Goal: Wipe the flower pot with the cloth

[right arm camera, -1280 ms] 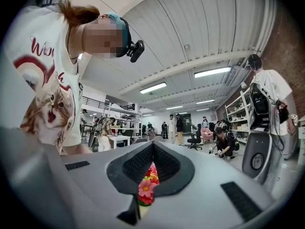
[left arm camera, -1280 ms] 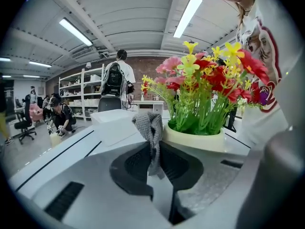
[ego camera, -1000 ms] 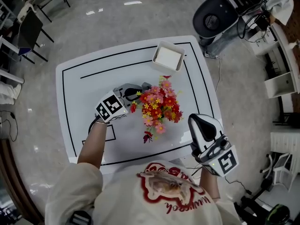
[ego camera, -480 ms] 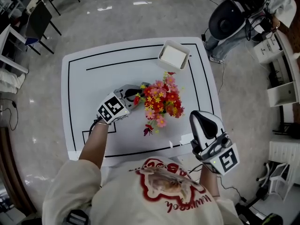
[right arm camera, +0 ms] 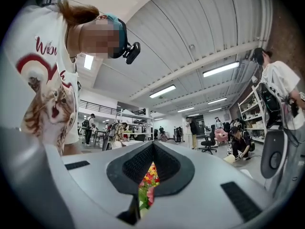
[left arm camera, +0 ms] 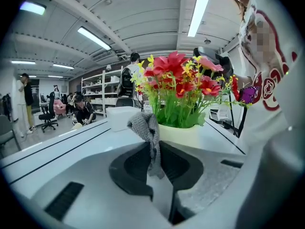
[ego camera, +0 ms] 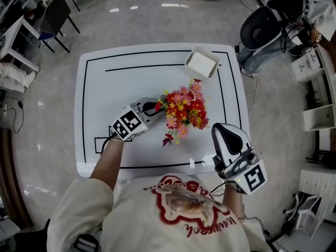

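Note:
A white flower pot (left arm camera: 178, 133) with red, pink and yellow flowers (ego camera: 185, 111) stands near the middle of the white table (ego camera: 105, 88). My left gripper (ego camera: 155, 108) is at the pot's left side, shut on a grey cloth (left arm camera: 147, 130). The cloth sticks up from the jaws right in front of the pot wall; whether it touches the pot I cannot tell. My right gripper (ego camera: 220, 134) is shut and empty, held over the table's front right edge, apart from the pot. In the right gripper view, the flowers (right arm camera: 147, 182) show through the slit below its shut jaws.
A white rectangular box (ego camera: 202, 63) sits at the table's far right corner, behind the pot. Black lines run round the tabletop. An office chair (ego camera: 265, 28) and shelving stand off the far right. Other people are farther back in the room.
The left gripper with the cloth has shifted a little along the pot's left side, toward the table's near edge. The right gripper has stayed put. The head view has drifted.

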Tool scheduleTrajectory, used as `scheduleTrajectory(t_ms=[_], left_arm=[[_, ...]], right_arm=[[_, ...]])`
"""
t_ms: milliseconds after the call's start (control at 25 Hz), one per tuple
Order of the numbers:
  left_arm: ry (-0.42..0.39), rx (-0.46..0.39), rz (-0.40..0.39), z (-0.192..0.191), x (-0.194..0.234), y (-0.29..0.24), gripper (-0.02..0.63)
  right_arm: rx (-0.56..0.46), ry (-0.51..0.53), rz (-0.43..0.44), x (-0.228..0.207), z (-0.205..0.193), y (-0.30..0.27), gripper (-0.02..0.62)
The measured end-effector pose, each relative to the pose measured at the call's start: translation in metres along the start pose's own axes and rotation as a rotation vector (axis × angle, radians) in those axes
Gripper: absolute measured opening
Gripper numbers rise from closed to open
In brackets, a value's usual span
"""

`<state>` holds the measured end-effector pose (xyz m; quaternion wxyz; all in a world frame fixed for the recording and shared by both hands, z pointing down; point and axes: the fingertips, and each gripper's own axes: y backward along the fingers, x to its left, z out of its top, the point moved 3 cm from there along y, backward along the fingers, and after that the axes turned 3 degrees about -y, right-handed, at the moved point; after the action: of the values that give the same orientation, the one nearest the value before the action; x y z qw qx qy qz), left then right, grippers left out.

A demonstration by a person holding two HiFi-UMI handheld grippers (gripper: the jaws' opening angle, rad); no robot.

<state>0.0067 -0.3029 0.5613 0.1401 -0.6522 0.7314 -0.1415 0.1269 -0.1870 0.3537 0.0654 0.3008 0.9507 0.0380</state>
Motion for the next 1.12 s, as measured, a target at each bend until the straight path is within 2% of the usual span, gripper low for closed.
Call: scheduleTrajectory(t_ms=[640,1120], left_arm=[[0.031,-0.007,0.087,-0.001,-0.021,0.011,0.044],[0.076,-0.014,0.149,-0.004,-0.049,0.02,0.044]], right_arm=[[0.017,-0.021,0.058,0.01,-0.005,0.011,-0.001],[0.031,-0.033,0.134,0.02,-0.014,0.019,-0.001]])
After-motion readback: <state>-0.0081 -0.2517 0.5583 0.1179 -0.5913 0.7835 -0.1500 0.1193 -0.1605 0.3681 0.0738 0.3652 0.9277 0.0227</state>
